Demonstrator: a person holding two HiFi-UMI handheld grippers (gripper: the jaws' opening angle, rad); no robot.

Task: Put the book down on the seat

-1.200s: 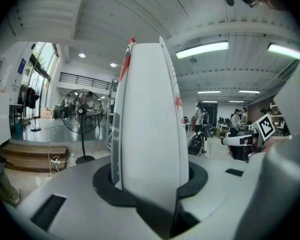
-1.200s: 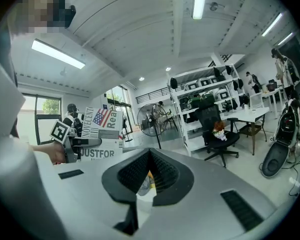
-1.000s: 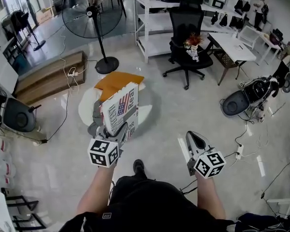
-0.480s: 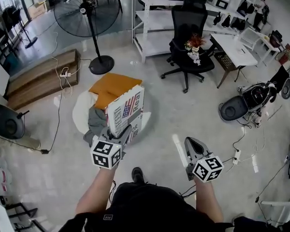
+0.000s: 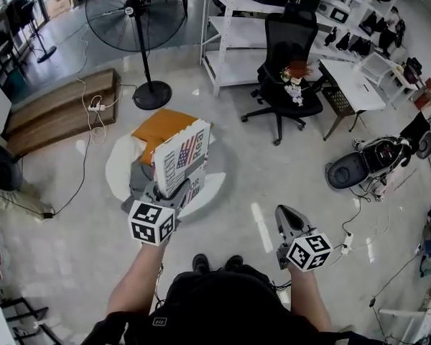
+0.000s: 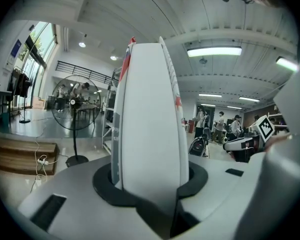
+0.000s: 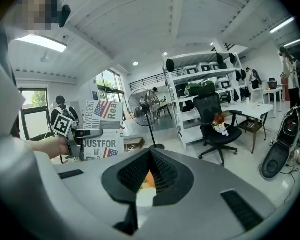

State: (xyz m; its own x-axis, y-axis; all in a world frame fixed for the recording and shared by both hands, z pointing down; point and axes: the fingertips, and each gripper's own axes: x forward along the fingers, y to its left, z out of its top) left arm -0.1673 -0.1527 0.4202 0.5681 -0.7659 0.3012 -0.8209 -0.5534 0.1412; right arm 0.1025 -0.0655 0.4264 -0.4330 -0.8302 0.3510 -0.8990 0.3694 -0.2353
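Note:
My left gripper [image 5: 167, 192] is shut on the lower edge of a white book [image 5: 181, 159] with a flag and bold lettering on its cover, held upright. In the left gripper view the book [image 6: 150, 119] stands edge-on between the jaws [image 6: 150, 184]. Just beyond it, on the floor, a low seat with an orange top [image 5: 167, 125] sits on a round white base [image 5: 118, 165]. My right gripper [image 5: 287, 214] hovers to the right with nothing in it, its fingertips together. The right gripper view [image 7: 149, 154] shows the book [image 7: 104, 129] and the left gripper [image 7: 80, 136] at its left.
A black office chair [image 5: 287, 63] with a small toy on its seat stands at the back right, by white shelving [image 5: 237, 27] and a white table [image 5: 355, 81]. A standing fan [image 5: 135, 20] and a wooden platform [image 5: 57, 110] are at the back left. Cables and a black device [image 5: 355, 169] lie on the floor.
The view has shifted slightly and both shoes now show below. The book stays upright in the left gripper in front of the orange seat. The right gripper has hardly moved.

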